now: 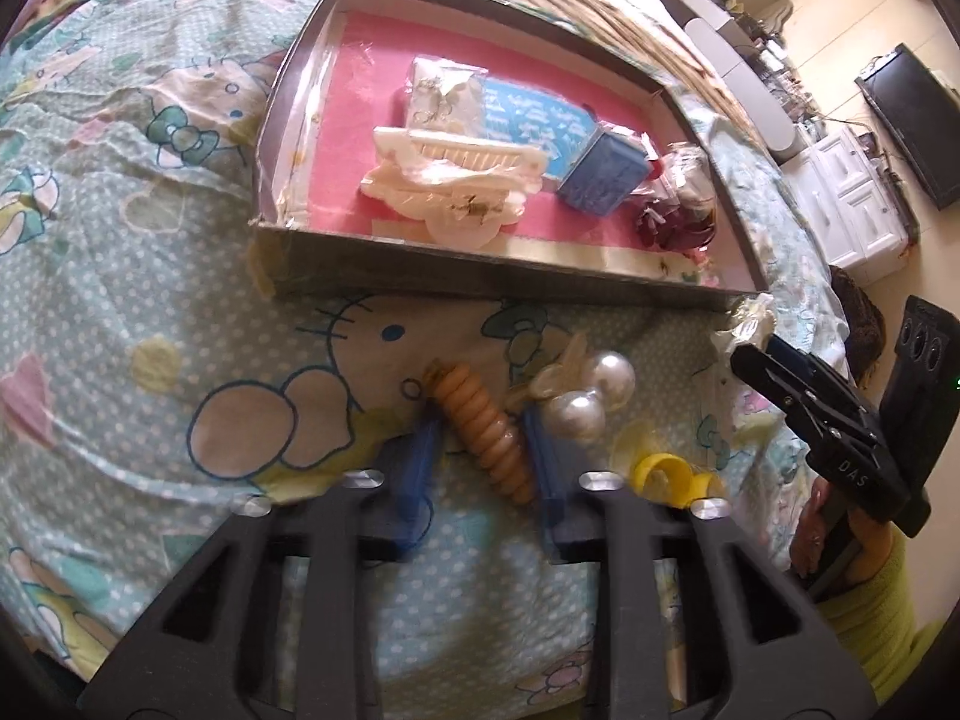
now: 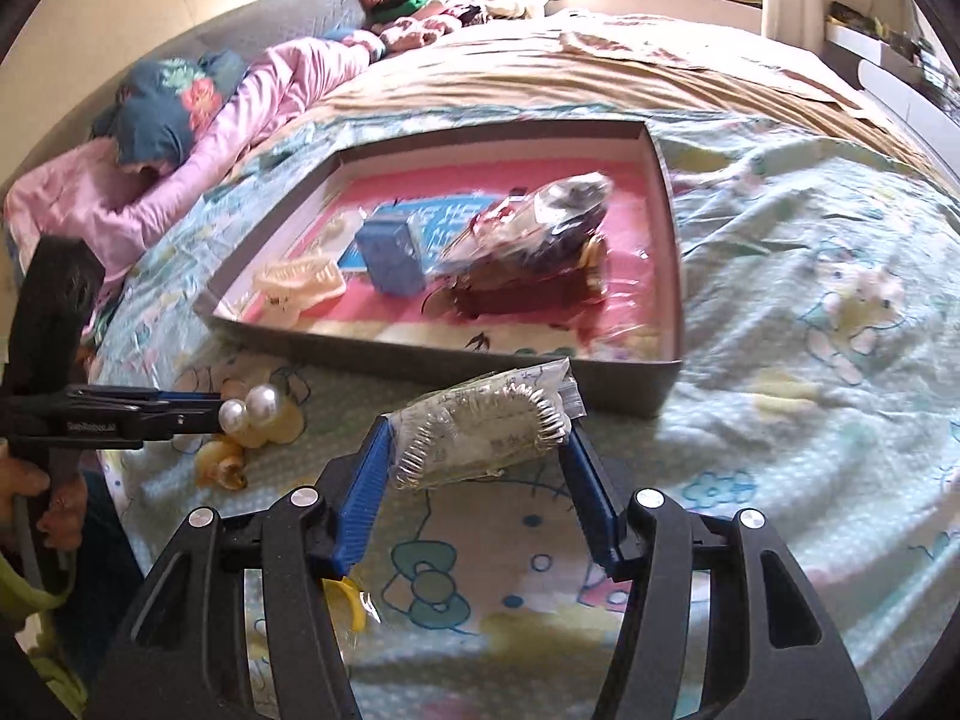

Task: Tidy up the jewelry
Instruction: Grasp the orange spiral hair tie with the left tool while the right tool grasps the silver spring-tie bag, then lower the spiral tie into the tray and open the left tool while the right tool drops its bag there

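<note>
A cartoon-cat printed bedsheet [image 2: 780, 420] in pale green covers the bed, with a tan blanket [image 2: 630, 66] beyond it and pink pillows [image 2: 240, 108] at the far left. White cabinets [image 1: 852, 192] and a dark television [image 1: 912, 120] stand along the far right wall.

A shallow grey box [image 1: 480, 285] with a pink floor lies on the sheet. In it are a cream comb clip [image 1: 456, 162], a small blue box [image 1: 603, 177] and a bagged dark red item [image 1: 678, 210]. Bare sheet spreads to the right of the box and between its near wall and the grippers.

The left gripper [image 1: 486, 450] is spread apart around a tan spiral hair tie [image 1: 486, 429], whose long axis runs near to far, just left of a pearl hair clip [image 1: 591, 396]; whether the blue pads touch it cannot be told. A yellow ring [image 1: 666, 474] lies near right.

The right gripper [image 2: 480, 456] clamps a bagged silver coiled piece [image 2: 480, 438], its long axis crosswise between the pads, near the box's front wall.
</note>
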The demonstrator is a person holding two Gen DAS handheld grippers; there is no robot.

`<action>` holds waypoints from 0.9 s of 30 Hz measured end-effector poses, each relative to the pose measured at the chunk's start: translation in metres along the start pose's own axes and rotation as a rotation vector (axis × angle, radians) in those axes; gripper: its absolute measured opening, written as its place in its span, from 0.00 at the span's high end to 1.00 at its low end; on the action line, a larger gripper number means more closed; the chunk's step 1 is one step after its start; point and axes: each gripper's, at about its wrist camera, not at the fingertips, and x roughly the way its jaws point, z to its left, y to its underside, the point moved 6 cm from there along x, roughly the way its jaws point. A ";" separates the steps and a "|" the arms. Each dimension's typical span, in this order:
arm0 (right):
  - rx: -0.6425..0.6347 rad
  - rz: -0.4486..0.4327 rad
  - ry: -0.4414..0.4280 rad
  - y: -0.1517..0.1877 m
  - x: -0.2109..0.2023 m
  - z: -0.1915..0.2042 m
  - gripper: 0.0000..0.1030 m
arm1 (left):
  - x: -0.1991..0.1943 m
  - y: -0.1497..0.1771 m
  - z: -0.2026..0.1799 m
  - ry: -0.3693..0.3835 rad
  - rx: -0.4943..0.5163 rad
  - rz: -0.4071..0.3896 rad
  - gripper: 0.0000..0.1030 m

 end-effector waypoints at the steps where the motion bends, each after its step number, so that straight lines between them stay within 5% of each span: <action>1: -0.002 -0.008 0.006 -0.001 -0.003 0.000 0.47 | -0.002 0.000 0.000 0.004 0.003 -0.001 0.83; 13: -0.036 -0.094 0.012 -0.028 -0.033 0.015 0.47 | -0.031 -0.010 -0.002 -0.023 0.057 -0.075 0.88; 27: -0.036 -0.133 0.071 -0.057 -0.035 0.014 0.47 | -0.067 -0.065 -0.002 -0.102 0.100 -0.211 0.89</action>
